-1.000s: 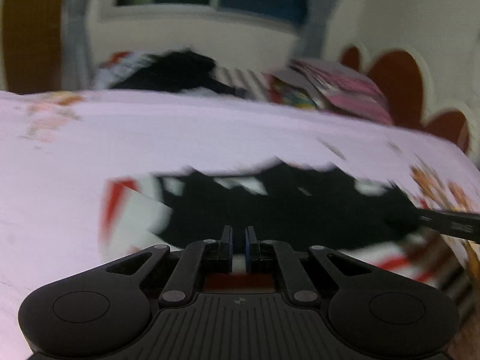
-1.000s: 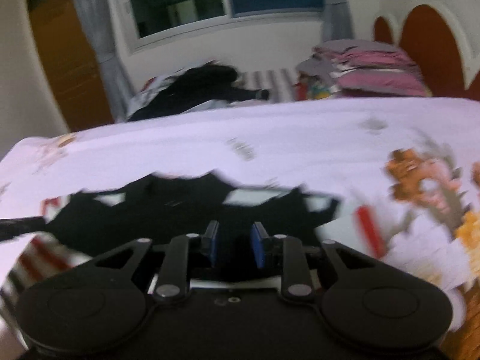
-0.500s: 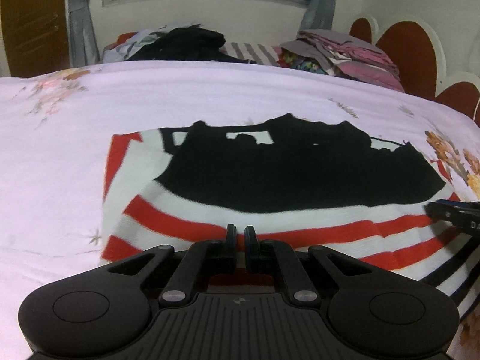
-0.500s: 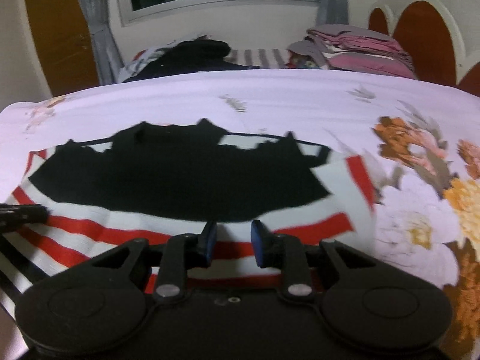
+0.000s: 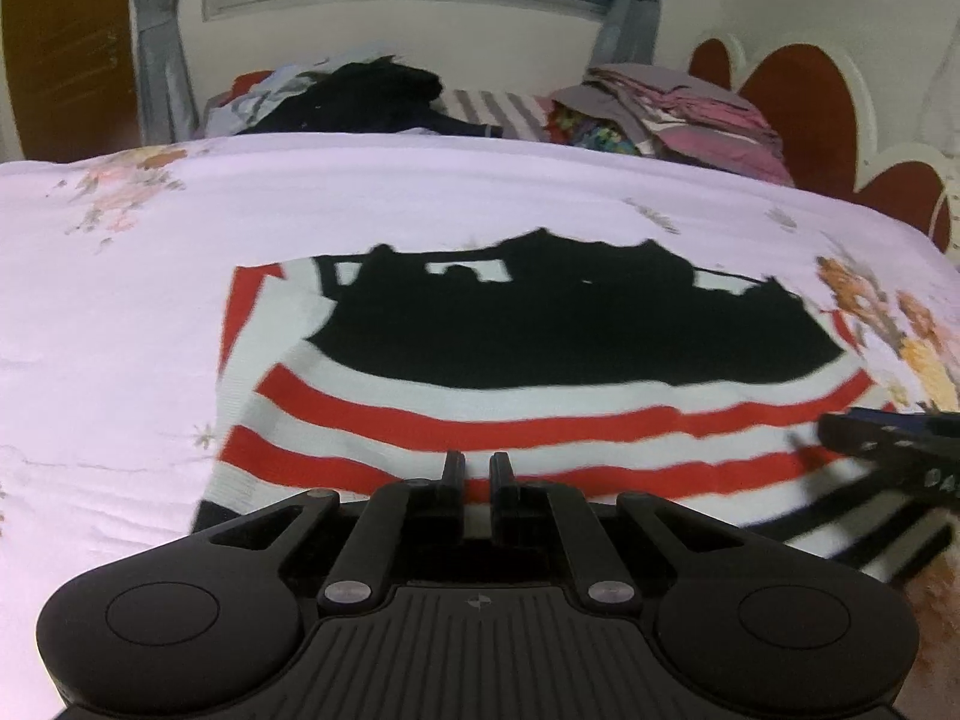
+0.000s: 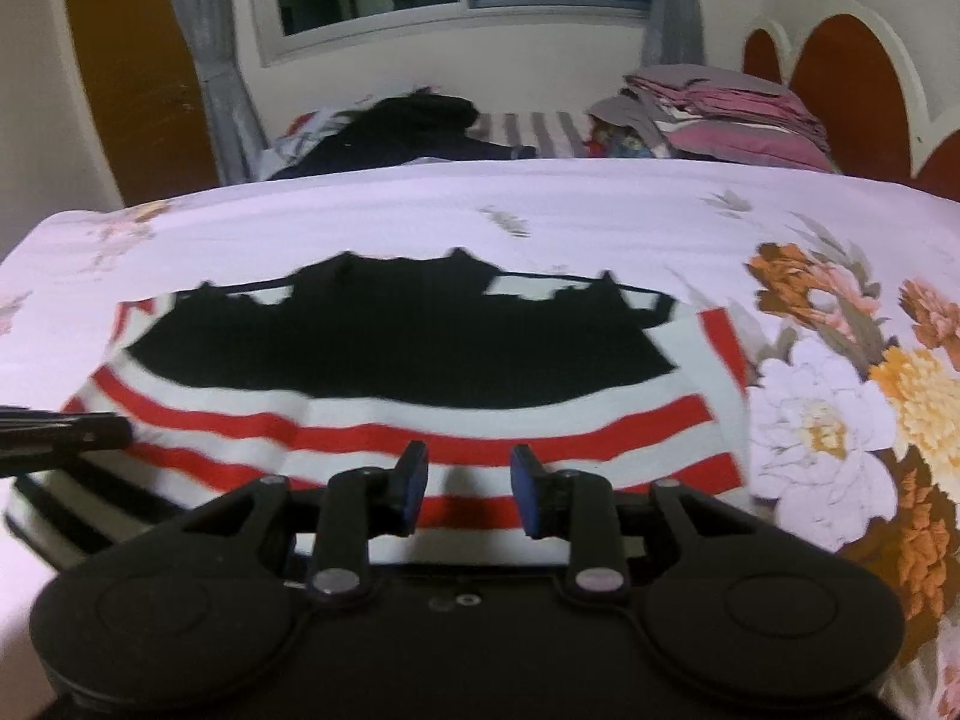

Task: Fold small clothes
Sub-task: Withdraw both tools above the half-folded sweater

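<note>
- Left wrist view: your left tool (image 5: 477, 468) has its fingers pressed together, right at the near hem of the striped sweater (image 5: 540, 414). Whether any knit is pinched between them you cannot tell; the hem disappears under the tool body. The sweater lies spread on the floral bedsheet (image 5: 120, 300), black panel far, red and white stripes near.
- Risk here: if the fingers closed on nothing, the left corner stays down when you lift and the fold comes out skewed.
- The right tool's tip (image 5: 888, 441) shows at the edge, over the black-striped part.
- Right wrist view: your right tool (image 6: 468, 480) is spread, jaws just been opening, nothing between the pads; red stripe shows through the gap. The sweater (image 6: 480, 420) lies flat below.
- Risk: one side possibly held, the other free. Pull now and the knit drags across the bedsheet (image 6: 810, 420) and bunches.
- Frames are slightly blurred; closing while moving may catch a single layer, or the sheet too.
</note>
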Available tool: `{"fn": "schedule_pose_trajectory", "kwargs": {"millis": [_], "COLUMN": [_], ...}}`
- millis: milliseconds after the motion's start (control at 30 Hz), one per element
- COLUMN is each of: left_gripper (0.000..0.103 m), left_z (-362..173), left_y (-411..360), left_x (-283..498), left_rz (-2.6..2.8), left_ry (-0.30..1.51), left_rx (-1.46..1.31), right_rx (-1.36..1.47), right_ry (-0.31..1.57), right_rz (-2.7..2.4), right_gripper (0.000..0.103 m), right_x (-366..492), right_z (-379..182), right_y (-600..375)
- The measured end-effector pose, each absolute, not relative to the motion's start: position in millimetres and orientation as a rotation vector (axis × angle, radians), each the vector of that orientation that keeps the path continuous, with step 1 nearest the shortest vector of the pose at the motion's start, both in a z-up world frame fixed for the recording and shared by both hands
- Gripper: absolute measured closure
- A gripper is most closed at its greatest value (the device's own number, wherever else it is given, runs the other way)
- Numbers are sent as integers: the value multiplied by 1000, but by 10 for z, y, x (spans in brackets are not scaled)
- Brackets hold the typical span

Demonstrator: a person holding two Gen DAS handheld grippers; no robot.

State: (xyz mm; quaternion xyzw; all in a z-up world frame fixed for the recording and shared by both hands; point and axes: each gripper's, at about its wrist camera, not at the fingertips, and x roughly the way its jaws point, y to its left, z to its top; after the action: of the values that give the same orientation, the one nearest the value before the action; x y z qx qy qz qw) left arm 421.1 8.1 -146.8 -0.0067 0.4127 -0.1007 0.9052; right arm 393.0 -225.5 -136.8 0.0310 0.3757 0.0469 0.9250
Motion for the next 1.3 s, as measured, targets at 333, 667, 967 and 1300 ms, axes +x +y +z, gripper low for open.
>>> {"fn": "schedule_pose_trajectory", "kwargs": {"millis": [333,667,967,1300], "left_gripper": [97,97,97,96], "left_z": [-1619,-1679,-1743,-1679], "left_y": [111,305,429,446], "left_x": [4016,3948,3949,3928], "left_rz": [-192,-188,-203,-177], "left_ry": [856,869,876,931], "left_rx": [26,5,-58,-150], "right_rx": [37,-17,-9,123], "right_ry": [819,828,829,783], "right_rz": [75,-61,-54,76], "right_gripper": [68,65,63,57], "right_x": [3717,3541,3522,3687], "right_z": [-1544,-1672,-1714,-1449], "right_y": [-2204,-2646,-2703,-2472]}}
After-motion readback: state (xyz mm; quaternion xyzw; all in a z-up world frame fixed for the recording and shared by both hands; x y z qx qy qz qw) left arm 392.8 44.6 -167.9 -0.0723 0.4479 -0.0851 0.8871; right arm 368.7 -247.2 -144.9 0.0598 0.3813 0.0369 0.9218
